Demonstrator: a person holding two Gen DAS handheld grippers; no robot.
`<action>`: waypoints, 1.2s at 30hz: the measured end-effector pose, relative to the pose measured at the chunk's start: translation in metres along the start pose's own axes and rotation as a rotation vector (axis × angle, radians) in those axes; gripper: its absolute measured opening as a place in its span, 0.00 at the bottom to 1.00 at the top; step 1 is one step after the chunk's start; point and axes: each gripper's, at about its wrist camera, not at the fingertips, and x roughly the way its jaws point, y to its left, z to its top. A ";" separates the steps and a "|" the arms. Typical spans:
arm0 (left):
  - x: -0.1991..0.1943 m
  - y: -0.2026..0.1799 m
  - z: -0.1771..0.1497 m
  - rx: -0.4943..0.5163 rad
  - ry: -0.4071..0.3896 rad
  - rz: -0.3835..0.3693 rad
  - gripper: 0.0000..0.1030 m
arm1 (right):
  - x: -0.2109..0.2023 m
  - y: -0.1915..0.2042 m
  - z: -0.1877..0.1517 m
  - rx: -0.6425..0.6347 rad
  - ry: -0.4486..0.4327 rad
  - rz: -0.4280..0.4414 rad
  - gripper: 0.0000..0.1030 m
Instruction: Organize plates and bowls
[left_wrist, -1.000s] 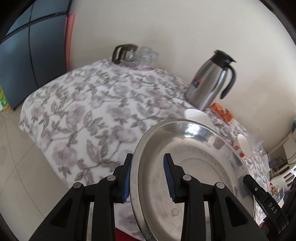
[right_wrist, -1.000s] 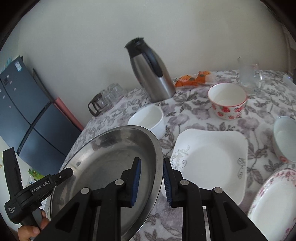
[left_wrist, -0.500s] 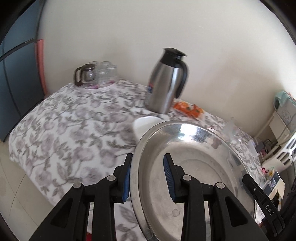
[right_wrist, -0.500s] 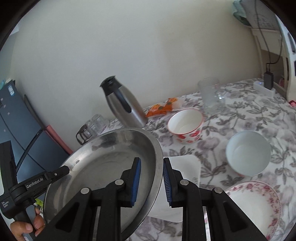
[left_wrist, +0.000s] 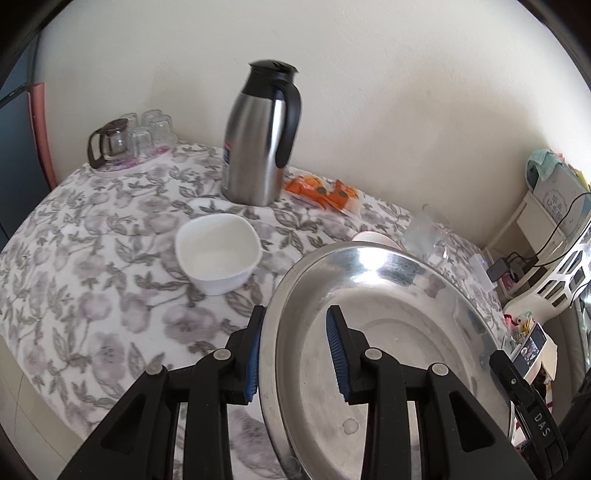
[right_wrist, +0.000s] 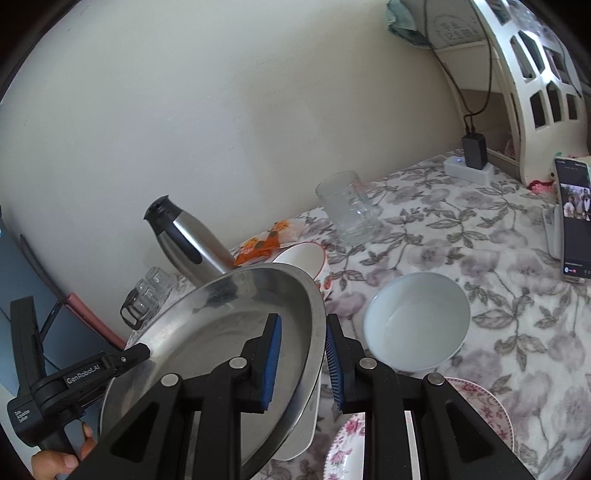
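Note:
Both grippers carry a large round steel plate (left_wrist: 388, 332) above the floral tablecloth. My left gripper (left_wrist: 295, 350) is shut on its left rim, one blue pad inside the dish and one outside. My right gripper (right_wrist: 303, 365) is shut on the opposite rim of the steel plate (right_wrist: 221, 332). Below that rim lies a white square plate (right_wrist: 306, 424), mostly hidden. A white square bowl (left_wrist: 218, 251) sits left of the steel plate. To the right are a pale round bowl (right_wrist: 417, 325), a strawberry-patterned bowl (right_wrist: 306, 258) and a floral plate (right_wrist: 480, 398).
A steel thermos jug (left_wrist: 258, 136), orange snack packets (left_wrist: 325, 188) and a tray of glasses (left_wrist: 129, 136) stand along the wall. A glass mug (right_wrist: 347, 210), a propped phone (right_wrist: 576, 221) and a power strip (right_wrist: 465, 170) occupy the far right. A hand (right_wrist: 55, 461) shows at lower left.
Both grippers have carried the steel plate to the right along the table. The square bowl has come into the left view, and the round bowl, mug and phone into the right view.

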 end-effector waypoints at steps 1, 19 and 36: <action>0.004 -0.003 0.001 0.004 0.006 -0.005 0.33 | 0.001 -0.003 0.001 0.006 -0.001 -0.005 0.25; 0.064 0.006 -0.012 -0.057 0.125 -0.033 0.33 | 0.035 -0.014 -0.011 -0.027 0.078 -0.090 0.25; 0.075 0.043 -0.015 -0.137 0.136 -0.008 0.33 | 0.066 0.007 -0.031 -0.111 0.169 -0.119 0.25</action>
